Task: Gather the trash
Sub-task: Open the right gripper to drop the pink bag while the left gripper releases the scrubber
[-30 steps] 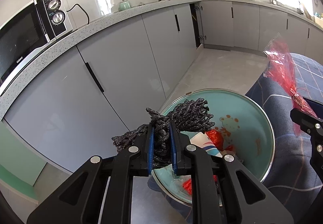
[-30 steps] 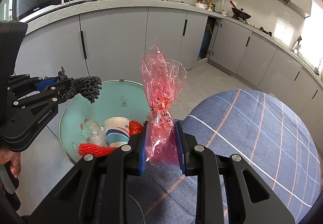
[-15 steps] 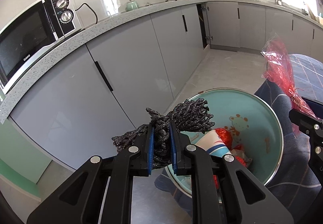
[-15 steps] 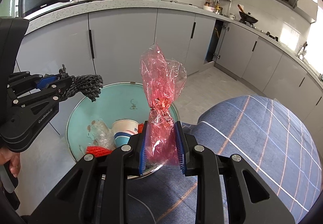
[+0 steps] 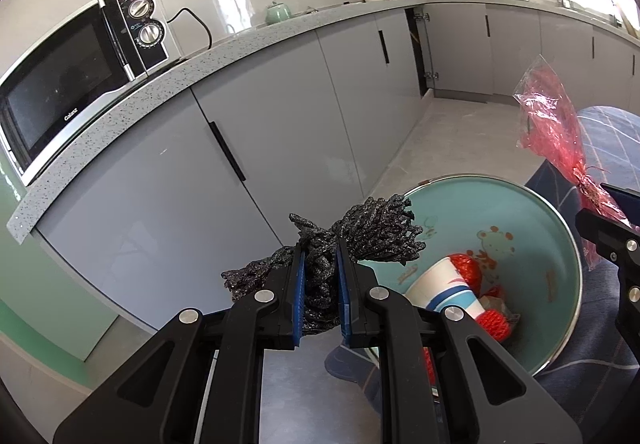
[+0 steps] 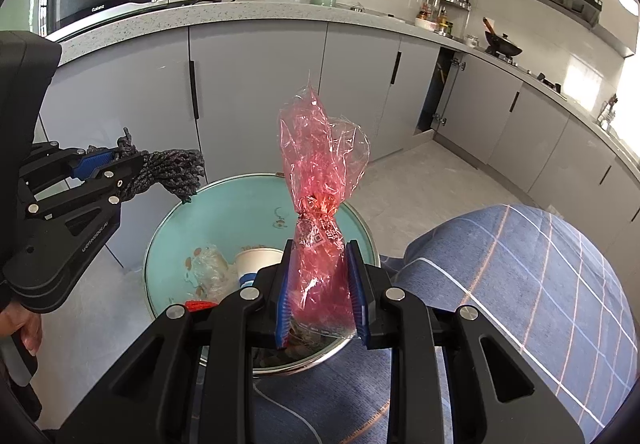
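So my left gripper [image 5: 320,284] is clamped on a wad of black netting [image 5: 360,240], holding it just over the near rim of the teal bin [image 5: 560,244]. My right gripper [image 6: 320,284] is pinching a crinkly red cellophane bag [image 6: 320,180] upright, also hovering above the bin, on the side by the blue plaid cloth [image 6: 520,284]. Inside the bin I can see a paper cup [image 5: 448,292], some red mesh [image 5: 494,324] and clear plastic wrap [image 6: 208,268]. Grey kitchen cabinets [image 5: 280,124] and a microwave [image 5: 60,84] sit behind.
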Demonstrator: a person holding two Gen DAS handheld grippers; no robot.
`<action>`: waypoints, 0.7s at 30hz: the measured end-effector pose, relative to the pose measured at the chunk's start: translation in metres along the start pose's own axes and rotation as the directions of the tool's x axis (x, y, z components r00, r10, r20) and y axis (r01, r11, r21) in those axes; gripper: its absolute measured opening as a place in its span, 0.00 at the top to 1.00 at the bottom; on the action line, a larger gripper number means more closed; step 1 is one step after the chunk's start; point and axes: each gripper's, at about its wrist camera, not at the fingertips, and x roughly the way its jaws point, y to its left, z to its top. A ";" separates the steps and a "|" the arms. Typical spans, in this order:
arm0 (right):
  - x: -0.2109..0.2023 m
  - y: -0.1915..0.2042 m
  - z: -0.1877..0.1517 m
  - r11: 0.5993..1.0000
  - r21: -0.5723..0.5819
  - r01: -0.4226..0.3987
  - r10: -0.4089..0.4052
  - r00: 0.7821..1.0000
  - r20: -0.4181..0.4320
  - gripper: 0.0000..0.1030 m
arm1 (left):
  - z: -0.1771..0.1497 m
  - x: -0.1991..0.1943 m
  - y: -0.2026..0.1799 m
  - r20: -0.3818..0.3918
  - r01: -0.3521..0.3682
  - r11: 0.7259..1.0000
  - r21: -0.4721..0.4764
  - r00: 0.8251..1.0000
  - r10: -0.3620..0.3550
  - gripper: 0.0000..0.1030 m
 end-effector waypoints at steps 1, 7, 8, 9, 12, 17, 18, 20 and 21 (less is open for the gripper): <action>0.000 0.000 0.000 1.000 -0.001 -0.002 0.002 1.000 -0.001 0.76 | 0.000 0.000 0.000 -0.001 0.001 1.000 -0.001 1.000 -0.001 0.85; 0.003 -0.001 -0.002 1.000 -0.010 -0.004 0.004 1.000 -0.006 0.75 | 0.000 0.004 -0.004 -0.008 0.010 1.000 -0.005 1.000 -0.010 0.85; 0.003 -0.001 -0.001 1.000 -0.010 -0.005 0.005 1.000 -0.007 0.75 | 0.000 0.005 -0.005 -0.008 0.010 1.000 -0.005 1.000 -0.010 0.85; 0.003 -0.001 -0.001 1.000 -0.011 -0.006 0.005 1.000 -0.007 0.75 | 0.001 0.005 -0.005 -0.008 0.010 1.000 -0.006 1.000 -0.011 0.85; 0.005 0.001 0.001 1.000 -0.015 -0.009 0.009 1.000 -0.008 0.75 | 0.002 0.005 -0.005 -0.003 0.009 1.000 -0.008 1.000 -0.009 0.85; 0.007 0.001 -0.001 1.000 -0.020 -0.015 0.015 1.000 -0.011 0.75 | 0.002 0.007 -0.005 -0.004 0.012 1.000 -0.010 1.000 -0.012 0.85; 0.007 0.000 -0.001 1.000 -0.020 -0.015 0.015 1.000 -0.012 0.75 | 0.002 0.007 -0.006 -0.004 0.014 1.000 -0.010 1.000 -0.014 0.85; 0.008 0.000 -0.001 1.000 -0.021 -0.013 0.013 1.000 -0.013 0.75 | 0.002 0.008 -0.006 -0.004 0.018 1.000 -0.009 1.000 -0.018 0.85; 0.008 -0.001 -0.001 1.000 -0.020 -0.013 0.013 1.000 -0.014 0.75 | 0.002 0.008 -0.006 -0.004 0.022 1.000 -0.009 1.000 -0.022 0.85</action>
